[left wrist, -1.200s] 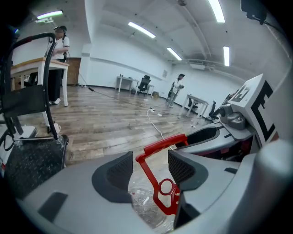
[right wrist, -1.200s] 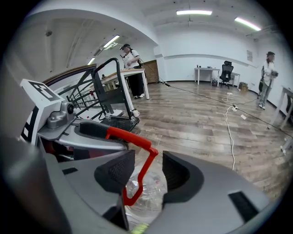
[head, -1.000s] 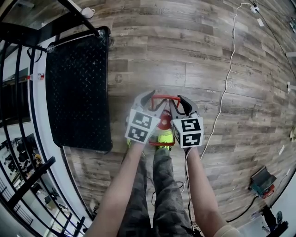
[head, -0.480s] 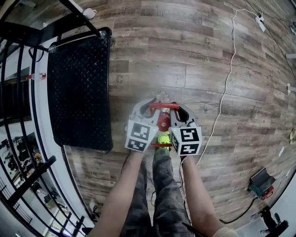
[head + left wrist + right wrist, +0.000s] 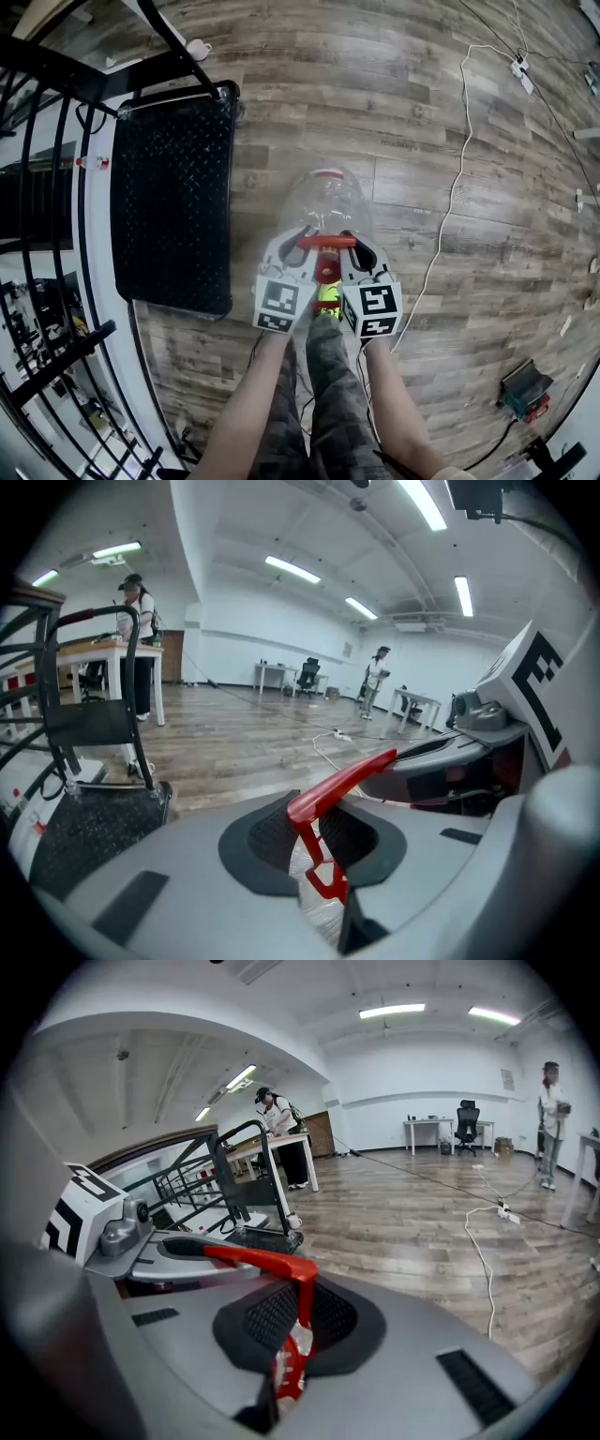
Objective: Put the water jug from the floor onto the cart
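Both arms reach forward, side by side. The left tool [image 5: 295, 240] and right tool [image 5: 359, 242], tipped down, have just squeezed shut on the red handle [image 5: 326, 241] of the water jug [image 5: 328, 199], beside the cart [image 5: 173, 211].

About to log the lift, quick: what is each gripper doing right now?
Left gripper: jaws have just been closing, now shut on the jug's red handle.
Right gripper: shut on the same handle.
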{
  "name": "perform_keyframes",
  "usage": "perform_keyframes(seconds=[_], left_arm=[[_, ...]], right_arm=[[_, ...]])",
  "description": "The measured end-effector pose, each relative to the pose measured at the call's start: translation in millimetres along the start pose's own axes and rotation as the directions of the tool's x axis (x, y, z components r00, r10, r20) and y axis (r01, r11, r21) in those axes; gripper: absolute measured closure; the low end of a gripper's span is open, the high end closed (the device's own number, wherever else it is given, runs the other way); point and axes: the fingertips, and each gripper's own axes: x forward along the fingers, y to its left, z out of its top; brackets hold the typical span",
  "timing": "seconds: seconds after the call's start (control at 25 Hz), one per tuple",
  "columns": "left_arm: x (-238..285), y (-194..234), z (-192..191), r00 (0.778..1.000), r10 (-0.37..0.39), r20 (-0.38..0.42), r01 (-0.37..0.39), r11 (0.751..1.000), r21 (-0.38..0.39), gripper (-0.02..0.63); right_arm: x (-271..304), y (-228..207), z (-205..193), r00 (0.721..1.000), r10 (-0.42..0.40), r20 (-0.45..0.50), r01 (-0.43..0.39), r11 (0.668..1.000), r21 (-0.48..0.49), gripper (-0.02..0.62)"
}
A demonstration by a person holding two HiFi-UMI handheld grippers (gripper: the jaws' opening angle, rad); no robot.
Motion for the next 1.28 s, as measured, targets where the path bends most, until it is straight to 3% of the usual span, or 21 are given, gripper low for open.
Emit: perform_keyframes(seconds=[0.32, 0.56, 0.84, 1.28], left_arm=[[-32, -10, 84, 0.997, 0.042, 0.068, -0.045, 0.998, 0.05, 0.548], [-83, -24, 130, 0.993, 0.091, 0.074, -0.092, 0.996, 0.012, 0.552], [-139, -47, 155, 0.992, 0.116, 0.051, -0.116, 0.993, -0.006, 0.555], [-173, -62, 171, 0.982, 0.181, 0.055, -0.179, 0.983, -0.032, 0.555]], right_arm=[[-40, 3, 78, 0.997, 0.037, 0.062, -0.035, 0.999, -0.041, 0.574], [-87, 28, 125, 0.995, 0.083, 0.063, -0.078, 0.994, -0.072, 0.574], [-141, 61, 149, 0.989, 0.146, 0.032, -0.143, 0.985, -0.097, 0.574], [-173, 79, 163, 0.975, 0.222, 0.022, -0.218, 0.969, -0.117, 0.574]])
